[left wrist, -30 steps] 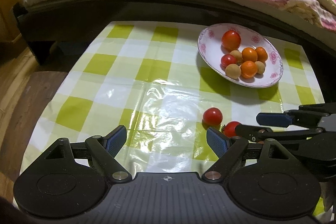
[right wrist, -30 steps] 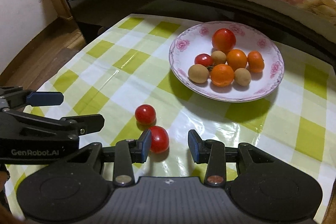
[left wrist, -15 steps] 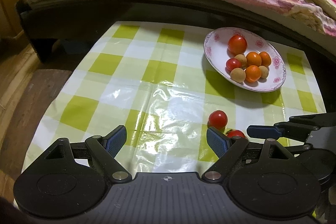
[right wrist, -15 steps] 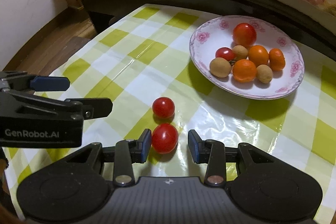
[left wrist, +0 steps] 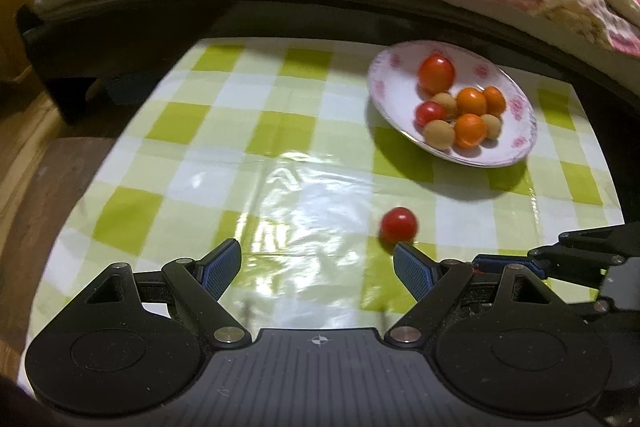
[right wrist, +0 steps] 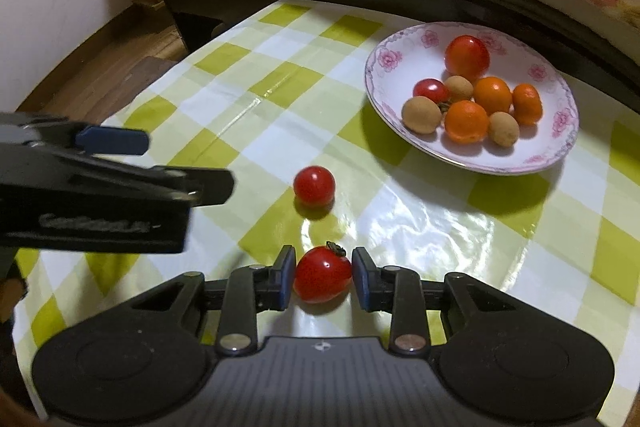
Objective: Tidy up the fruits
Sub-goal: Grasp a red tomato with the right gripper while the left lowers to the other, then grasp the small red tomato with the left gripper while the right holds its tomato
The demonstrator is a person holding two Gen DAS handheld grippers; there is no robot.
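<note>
two cherry tomatoes lie off the plate on the checked tablecloth [right wrist: 248,131]; the nearer tomato [right wrist: 322,279] sits between the pads of the right gripper [right wrist: 323,277], at 6 o'clock in the right wrist view, its stem end tipped toward 12; the jaws have just been closing on it, both pads now look to be touching its sides, though i cannot tell how firmly they press; the second tomato [right wrist: 314,185] rests just beyond at 12 o'clock from the first, apart from it; the flowered plate [right wrist: 400,55] stands at about 2 o'clock, already holding a large tomato, a small one, three orange fruits and three tan ones.

i judge the tomato light, smooth-skinned, slippery and easily crushed; its round shape could squirt out forward if pinched off-centre; the best hold is across its widest middle, pads flat on opposite sides, with only gentle pressure, which is about where the pads stand now.

the right gripper points steeply down at the cloth, fingers low around the fruit; the left gripper [left wrist: 318,267] tilts down likewise, jaws wide apart with nothing between them, hovering over bare cloth; in its view the second tomato [left wrist: 399,225] lies at 1 o'clock, just beyond its right fingertip.
</note>
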